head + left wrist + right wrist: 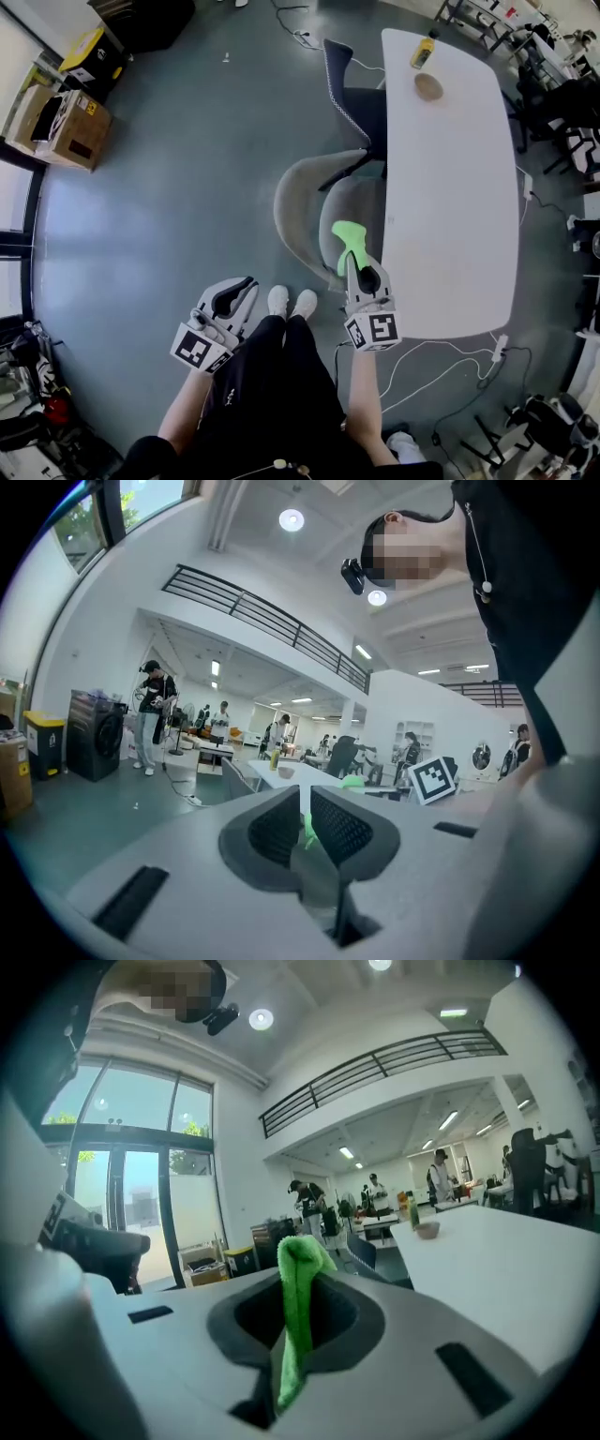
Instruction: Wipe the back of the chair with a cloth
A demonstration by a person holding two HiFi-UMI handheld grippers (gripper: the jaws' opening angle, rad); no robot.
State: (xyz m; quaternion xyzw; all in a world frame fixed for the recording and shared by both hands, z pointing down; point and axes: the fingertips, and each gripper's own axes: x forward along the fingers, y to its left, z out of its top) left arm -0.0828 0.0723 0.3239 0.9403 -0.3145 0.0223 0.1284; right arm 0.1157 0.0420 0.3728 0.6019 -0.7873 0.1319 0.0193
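A grey shell chair (302, 208) stands tucked against the long white table (450, 187), its curved back toward me. My right gripper (355, 260) hovers over the chair's seat near the table edge, shut on a bright green cloth (347, 235) that sticks up past the jaws. In the right gripper view the cloth (298, 1302) hangs pinched between the jaws of the right gripper (298, 1283). My left gripper (246, 287) hangs low by my left leg, away from the chair. In its own view the left gripper (305, 806) is shut with nothing held.
A dark office chair (349, 89) stands beyond the grey one. On the table's far end are a bottle (423, 52) and a small bowl (428, 87). Cardboard boxes (70, 127) sit far left. Cables (441, 361) trail on the floor under the table's near end.
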